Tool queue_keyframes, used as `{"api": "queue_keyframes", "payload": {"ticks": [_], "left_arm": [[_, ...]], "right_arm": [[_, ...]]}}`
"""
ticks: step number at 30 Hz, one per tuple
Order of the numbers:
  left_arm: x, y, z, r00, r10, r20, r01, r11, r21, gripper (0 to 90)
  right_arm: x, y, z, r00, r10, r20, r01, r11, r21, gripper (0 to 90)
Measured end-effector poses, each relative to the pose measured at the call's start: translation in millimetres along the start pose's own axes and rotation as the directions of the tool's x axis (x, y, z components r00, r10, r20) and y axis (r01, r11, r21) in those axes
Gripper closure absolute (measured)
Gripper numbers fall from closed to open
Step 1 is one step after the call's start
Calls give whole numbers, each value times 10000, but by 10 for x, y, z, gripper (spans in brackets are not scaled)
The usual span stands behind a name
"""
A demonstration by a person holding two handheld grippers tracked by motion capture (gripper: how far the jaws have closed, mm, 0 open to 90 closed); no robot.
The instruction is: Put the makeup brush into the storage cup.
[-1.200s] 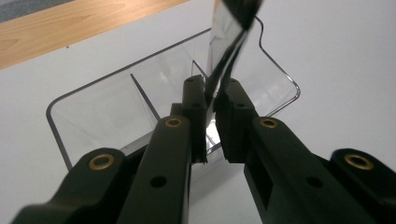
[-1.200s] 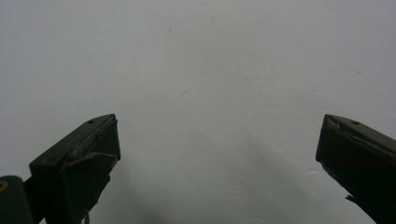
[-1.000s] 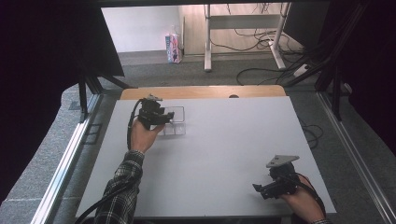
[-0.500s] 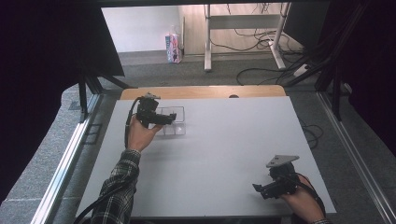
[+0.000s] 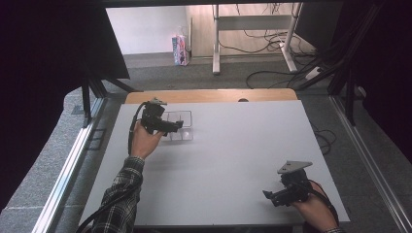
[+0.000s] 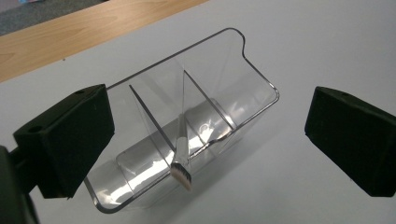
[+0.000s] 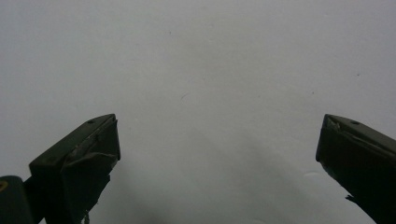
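Note:
A clear plastic organizer (image 5: 187, 116) with thin dividers (image 6: 252, 88) stands on the white table at the back left. A small brush (image 6: 182, 158) with a clear handle leans in its middle compartment, bristles over the near rim. My left gripper (image 5: 176, 127) hovers just above the organizer. Its jaws have just been opening and now stand wide (image 6: 210, 140), with the organizer and brush seen between them but touched by neither pad. My right gripper (image 5: 269, 196) rests near the table's front right corner, open over bare table (image 7: 217, 158).
The white table (image 5: 233, 155) has a wooden strip (image 5: 209, 95) along its far edge. Beyond it, on the floor, are a small carton (image 5: 180, 50), desk legs and loose cables. Metal rails run along both sides of the table.
Both hands keep their places. The left gripper's jaws look spread a little wider over the organizer than a second ago.

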State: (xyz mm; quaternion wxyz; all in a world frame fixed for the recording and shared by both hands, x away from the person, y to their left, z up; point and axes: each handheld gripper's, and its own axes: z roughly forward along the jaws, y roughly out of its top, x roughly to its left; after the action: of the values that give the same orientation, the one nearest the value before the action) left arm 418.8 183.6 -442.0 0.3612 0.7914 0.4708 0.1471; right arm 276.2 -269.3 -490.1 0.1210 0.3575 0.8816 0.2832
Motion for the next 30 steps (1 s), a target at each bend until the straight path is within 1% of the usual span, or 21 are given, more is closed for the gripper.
{"api": "queue_keyframes", "payload": {"ticks": [2,8,11,14,20,23,30], "left_arm": [[7,-15,-6,10000,-30,65,30,10000,5,18],[22,-63,-43,9999,-104,79,105,9999,-41,17],[19,-79,-77,9999,-64,87,64,10000,-52,17],[10,-92,-115,9998,-72,180,74,9999,-80,17],[-20,-116,-185,9997,71,226,-68,9999,-94,17],[-40,-128,-210,9996,220,192,-218,9997,-66,17],[-76,-173,-254,9995,275,180,-274,9996,-55,17]], "right_arm": [[1,0,1,10000,-5,-12,5,10000,0,0],[0,-1,3,10000,-36,-2,36,10000,13,0],[1,-1,5,10000,-34,-1,34,10000,22,0],[1,-2,4,10000,-26,5,26,10000,28,0],[5,1,2,10000,-37,52,37,10000,19,0],[6,0,-3,10000,4,37,-4,10000,-13,0],[14,5,-10,10000,-20,-31,19,9999,-107,0]]}}
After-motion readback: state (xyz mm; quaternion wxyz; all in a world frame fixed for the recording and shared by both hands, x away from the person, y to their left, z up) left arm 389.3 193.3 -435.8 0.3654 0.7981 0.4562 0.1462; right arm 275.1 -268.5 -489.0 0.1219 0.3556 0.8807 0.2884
